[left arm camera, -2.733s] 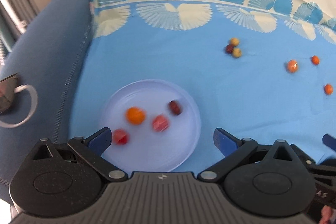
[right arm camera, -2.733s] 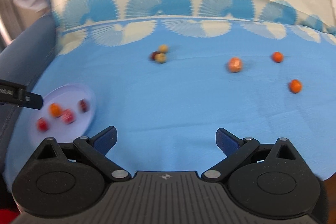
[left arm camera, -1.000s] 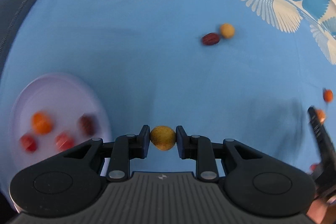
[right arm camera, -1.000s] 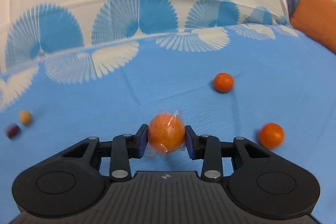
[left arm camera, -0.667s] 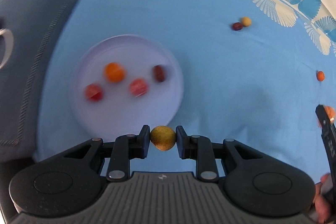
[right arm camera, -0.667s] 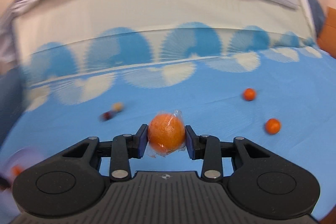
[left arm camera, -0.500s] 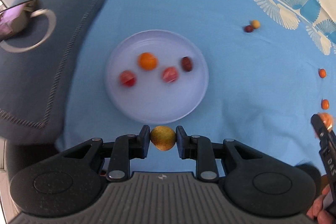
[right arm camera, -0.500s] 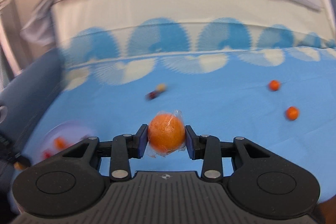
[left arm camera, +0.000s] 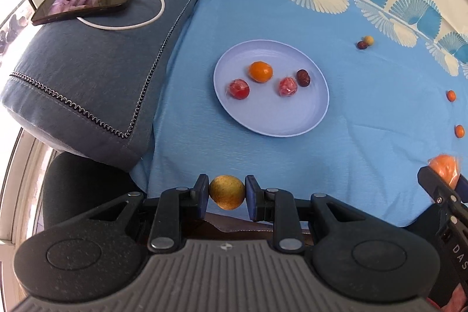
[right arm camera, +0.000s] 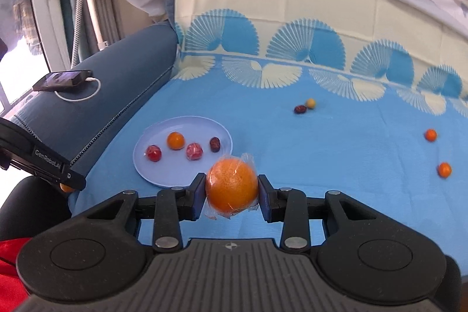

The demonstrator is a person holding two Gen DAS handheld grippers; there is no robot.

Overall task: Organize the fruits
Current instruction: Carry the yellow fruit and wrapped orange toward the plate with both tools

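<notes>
Left wrist view shows your left gripper clamping a yellow fruit, your right gripper clamping a wrapped orange, above the blue cloth beside a cushion.

The left wrist camera sits behind its fingers and looks steeply down on the round pale lilac plastic plate, which lies near and just beyond them. The right wrist camera faces more level over its own fingers, seeing the same plate further off to the left, and the sofa back beyond it. Both views share the plate, the blue fan-patterned cloth around it, and the dark phone lying left of the plate.
</notes>
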